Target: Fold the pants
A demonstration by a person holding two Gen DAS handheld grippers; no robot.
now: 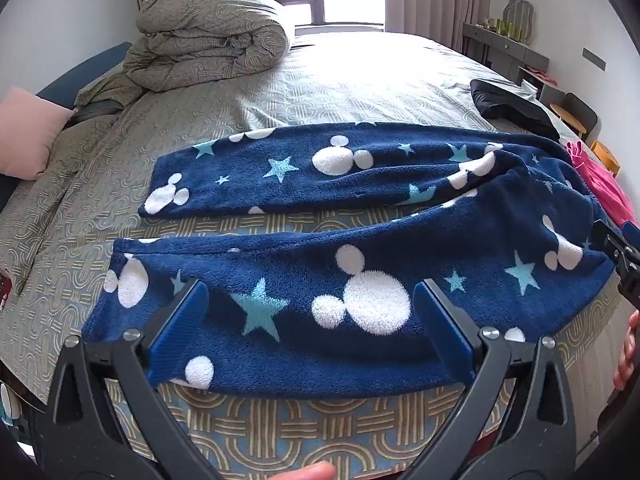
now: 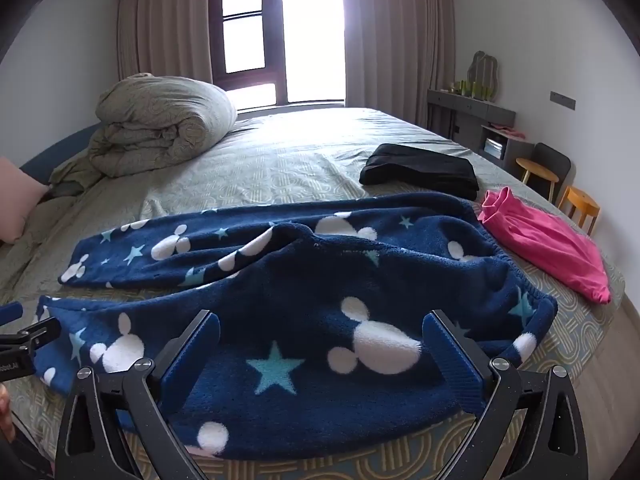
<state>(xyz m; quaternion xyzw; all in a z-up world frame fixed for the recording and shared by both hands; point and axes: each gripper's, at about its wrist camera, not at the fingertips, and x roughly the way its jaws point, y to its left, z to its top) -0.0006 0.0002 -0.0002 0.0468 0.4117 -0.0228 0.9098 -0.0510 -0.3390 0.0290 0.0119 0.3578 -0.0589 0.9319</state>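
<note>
Both claws, left gripper (image 1: pixel 308 312) and right gripper (image 2: pixel 320 344), are hanging wide open and empty over the navy fleece pants (image 2: pixel 304 280), which are lying spread across the near bed (image 2: pixel 280 148) edge (legs apart); folding is seemingly just starting, needing a grip on the near leg.

Navy fleece pants (image 1: pixel 360 208), white mouse-head and star print, lie spread unfolded; near leg spans beneath both fingers (image 1: pixel 184 320), waistband apparently rightward.
</note>
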